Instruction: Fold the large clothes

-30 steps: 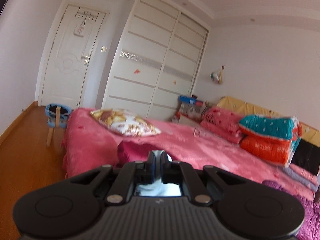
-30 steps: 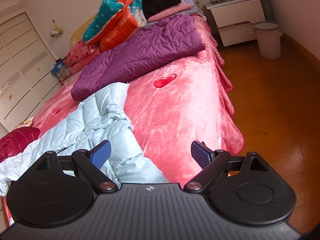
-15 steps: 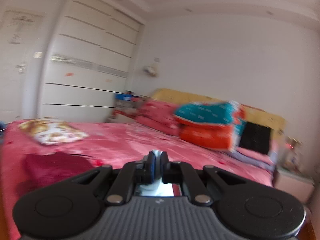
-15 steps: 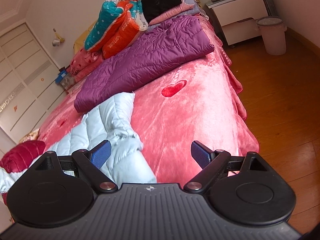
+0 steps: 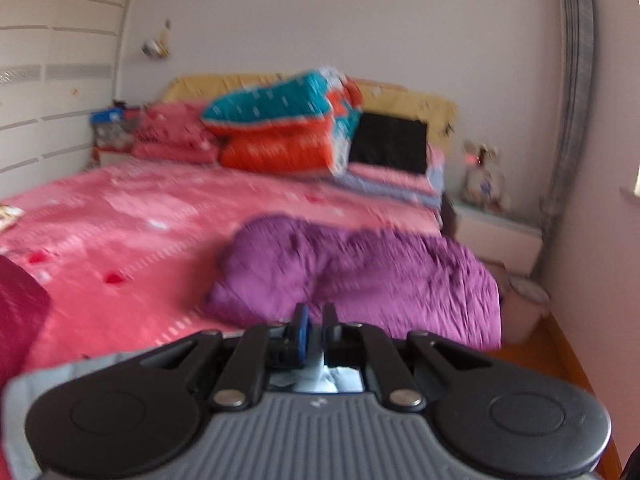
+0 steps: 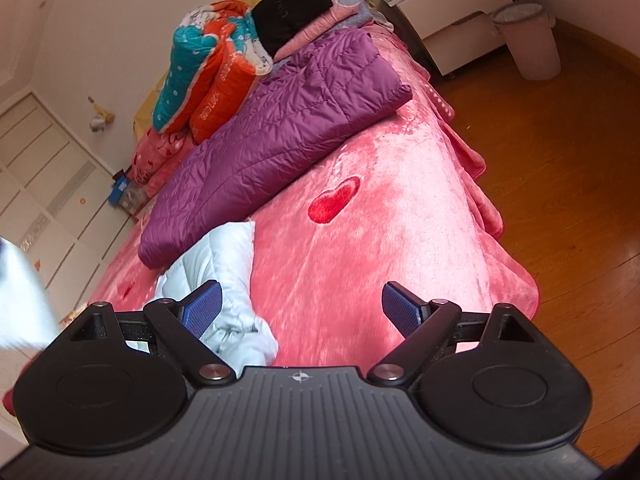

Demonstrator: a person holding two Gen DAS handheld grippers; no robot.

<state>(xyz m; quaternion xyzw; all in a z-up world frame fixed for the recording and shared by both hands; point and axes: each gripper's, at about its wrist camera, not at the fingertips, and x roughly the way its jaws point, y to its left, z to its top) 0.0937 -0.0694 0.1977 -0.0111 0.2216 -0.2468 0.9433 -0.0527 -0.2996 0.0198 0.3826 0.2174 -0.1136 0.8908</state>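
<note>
While the left gripper [image 5: 313, 322] pinches a bit of pale fabric between nearly closed jaws, the right gripper [image 6: 301, 307] hovers with jaws spread wide, holding nothing. That pale fabric looks like the light blue puffer jacket [image 6: 224, 276], which lies bunched on the pink bedspread [image 6: 360, 240] right under the right gripper's left finger, near the bed's edge; a blurred pale strip at the far left of the right view is probably its lifted part. A purple quilted jacket [image 6: 280, 120] lies just beyond, nearly touching it. Judgement: the puffer is light, soft and bulky, with slick shell fabric that can slide out of a shallow pinch, and it springs back when folded. Best hold is a hem, cuff or stitched seam, not the puffy middle. Left view is motion-blurred, so the exact grip spot is unclear.
</note>
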